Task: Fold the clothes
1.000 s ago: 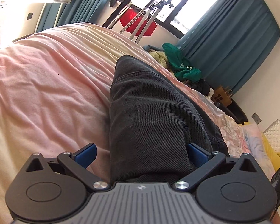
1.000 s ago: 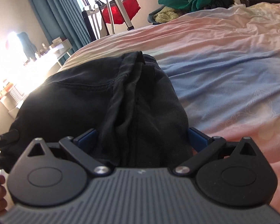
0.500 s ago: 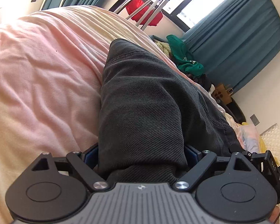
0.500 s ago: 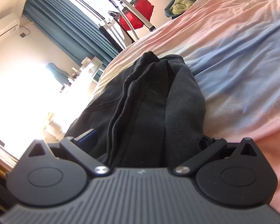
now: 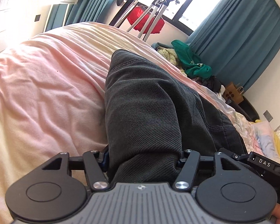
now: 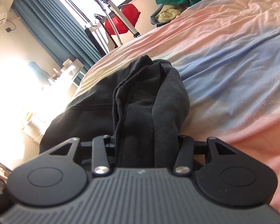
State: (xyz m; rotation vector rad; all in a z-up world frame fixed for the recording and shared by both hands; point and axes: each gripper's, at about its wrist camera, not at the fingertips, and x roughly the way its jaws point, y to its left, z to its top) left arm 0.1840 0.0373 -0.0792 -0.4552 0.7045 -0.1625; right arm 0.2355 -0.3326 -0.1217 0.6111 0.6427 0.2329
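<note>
A pair of dark grey jeans (image 5: 149, 102) lies folded lengthwise on the pink and blue bed sheet (image 5: 46, 93). My left gripper (image 5: 142, 158) is closing on one end of it, the cloth bunched tight between its jaws and hiding the pads. In the right wrist view the jeans (image 6: 140, 97) show several stacked layers and a seam. My right gripper (image 6: 146, 143) is closing on that end too, with the layers squeezed between its jaws. Part of the right gripper's body (image 5: 261, 162) shows at the left view's right edge.
The bed sheet (image 6: 233, 65) spreads wide around the jeans. A heap of green and yellow clothes (image 5: 192, 63) lies beyond the bed's far edge. A metal stand with a red item (image 5: 147, 22) is by the window, and a paper bag (image 5: 233, 93) by the teal curtains.
Both grippers went from wide open around the jeans to narrowed onto the cloth. The blue pads, visible earlier, are now buried in fabric. Both views have shifted and tilted slightly.
</note>
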